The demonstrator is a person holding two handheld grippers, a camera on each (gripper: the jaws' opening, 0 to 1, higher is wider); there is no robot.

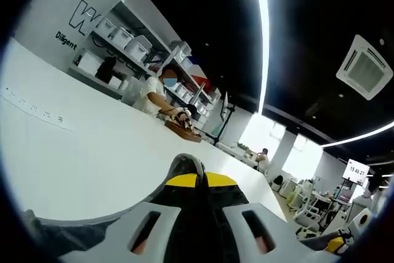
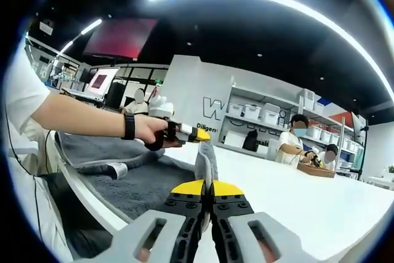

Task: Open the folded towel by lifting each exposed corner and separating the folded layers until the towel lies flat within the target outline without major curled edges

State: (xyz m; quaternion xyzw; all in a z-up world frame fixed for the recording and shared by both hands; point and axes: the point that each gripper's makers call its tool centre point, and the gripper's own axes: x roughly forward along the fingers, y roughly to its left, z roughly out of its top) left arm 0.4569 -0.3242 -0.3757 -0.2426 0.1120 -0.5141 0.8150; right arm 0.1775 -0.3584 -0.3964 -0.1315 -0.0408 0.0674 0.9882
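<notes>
Right tongs (image 2: 208, 184): jaws pressed together on a raised grey fold of the towel (image 2: 148, 180), which stands up just past the yellow tips at 12 o'clock.
Left tongs (image 1: 198, 177): in the left gripper view the jaws meet on a bit of grey cloth at the yellow tips; in the right gripper view they sit at 10 o'clock, gripped by a hand (image 2: 148, 129) wearing a dark wristband, low over the towel's far side.
Towel: spread dark grey over the near corner of the white table (image 2: 308, 201), at 8 to 9 o'clock from the right tongs, rumpled, with a thick rolled fold and a white label showing.
Progress: by the look of it mid-opening; both corners are up, layers are not yet flat, and folds remain to be drawn out.
Hard to make out: no target outline can be picked out; the towel's near edge is cut off by the tongs; how many layers remain folded cannot be told.
Background: seated people working at the far end of the table, shelves with white bins behind.
</notes>
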